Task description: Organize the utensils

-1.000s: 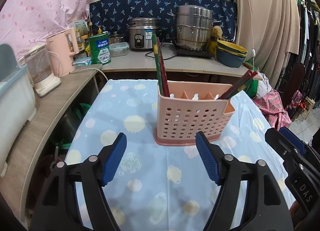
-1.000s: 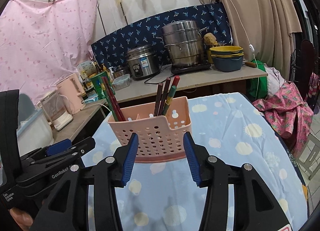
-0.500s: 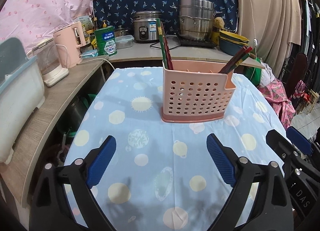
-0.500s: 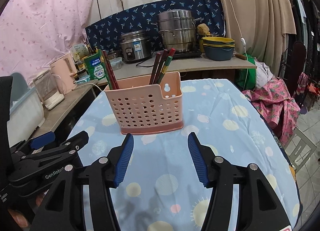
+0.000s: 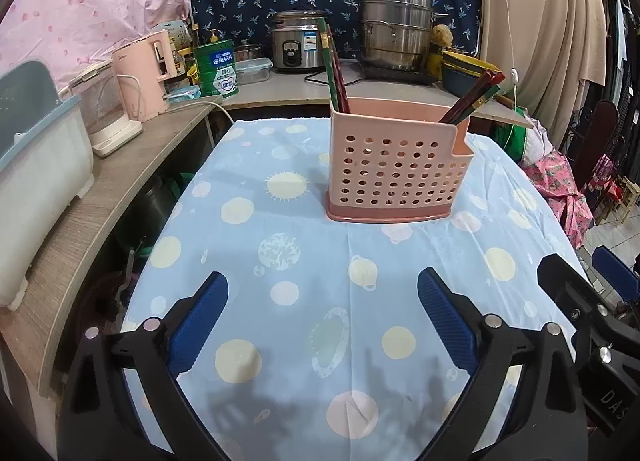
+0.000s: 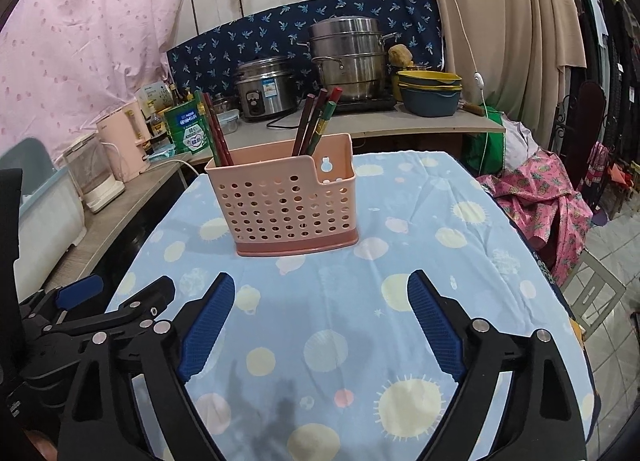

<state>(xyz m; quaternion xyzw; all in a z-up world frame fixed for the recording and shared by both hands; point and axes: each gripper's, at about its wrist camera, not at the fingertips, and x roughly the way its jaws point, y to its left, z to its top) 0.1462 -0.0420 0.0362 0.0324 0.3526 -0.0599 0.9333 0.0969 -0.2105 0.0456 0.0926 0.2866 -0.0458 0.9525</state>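
Left wrist view: the left gripper, black-framed with blue ribbed pads, hangs over the near part of the desk, which is covered by a light-blue cloth printed with pale suns and planets. Its jaws stand wide, with only cloth between them. Toward the far edge of the desk, a little right of centre, stands the salmon-pink perforated plastic utensil holder on its darker pink base, upright and well apart from both grippers. A bundle of red and green chopsticks rises from its left compartment; a second bundle of dark red chopsticks leans rightward out of its right compartment. At the near right corner of the desk, part of the right gripper enters the view.

Right wrist view: the right gripper also hangs over the near part of the desk; its jaws are opening and already wide, nothing between them but cloth. Beyond the far edge of the desk, a wooden counter carries a steel rice cooker, a stacked steel steamer pot, a green tin and a pink electric kettle.
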